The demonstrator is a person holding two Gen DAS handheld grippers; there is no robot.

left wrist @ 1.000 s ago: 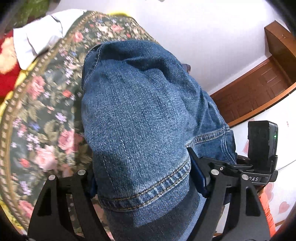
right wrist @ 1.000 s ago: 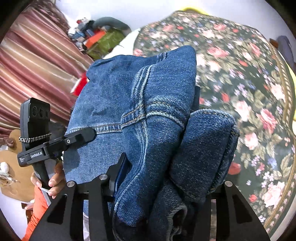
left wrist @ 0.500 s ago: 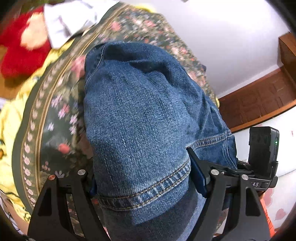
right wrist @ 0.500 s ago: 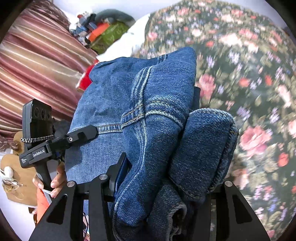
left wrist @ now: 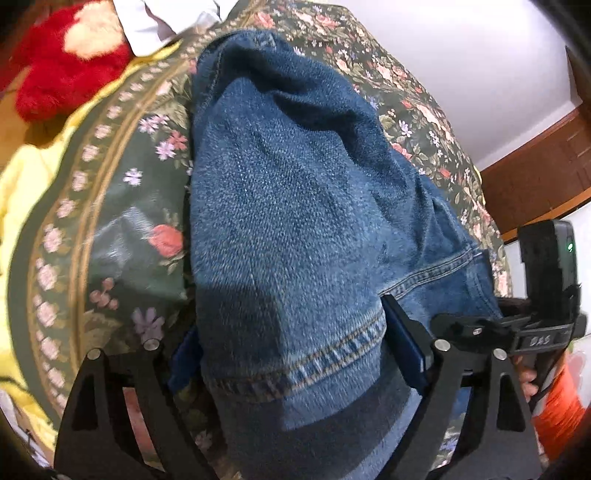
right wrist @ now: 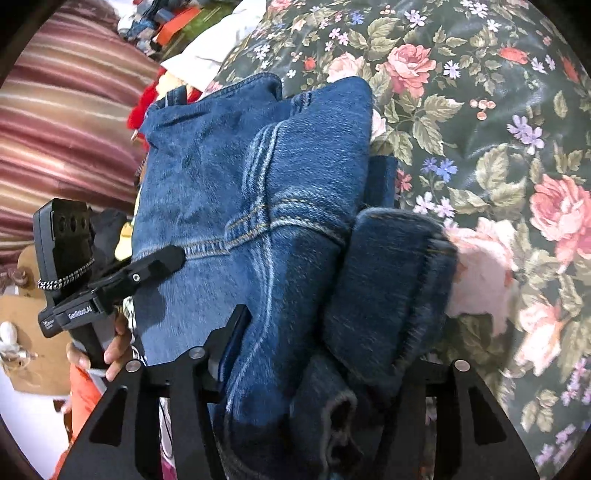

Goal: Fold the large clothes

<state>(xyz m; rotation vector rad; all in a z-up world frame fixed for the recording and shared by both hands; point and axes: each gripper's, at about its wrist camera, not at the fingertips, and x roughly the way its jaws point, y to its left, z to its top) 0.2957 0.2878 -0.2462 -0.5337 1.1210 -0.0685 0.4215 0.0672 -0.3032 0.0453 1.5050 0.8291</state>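
A pair of blue jeans (left wrist: 295, 206), folded into a thick bundle, lies lengthwise over the floral bedspread (left wrist: 122, 221). My left gripper (left wrist: 286, 321) straddles a hemmed end; its jaws are opening. The left pad (left wrist: 183, 354) stands just off the denim, while the right one still touches it. In the right wrist view the jeans (right wrist: 229, 177) show a seam and a rolled fold (right wrist: 391, 280). My right gripper (right wrist: 332, 332) holds this thick end while its jaws are opening. The denim still fills the gap, and the roll hides the right finger's pad.
The floral bedspread (right wrist: 491, 147) stretches to the right of the bundle. A red plush toy (left wrist: 62, 62) and a white cloth (left wrist: 166, 18) lie at the bed's far left. A striped curtain (right wrist: 55, 110) hangs left. Wooden panelling (left wrist: 535, 177) stands beyond the bed. A hand (right wrist: 114, 347) grips the left tool.
Both grippers have come down with the jeans, and the bedspread now looks much closer. The bundle has sagged onto the bed. Both pairs of jaws stand a little wider.
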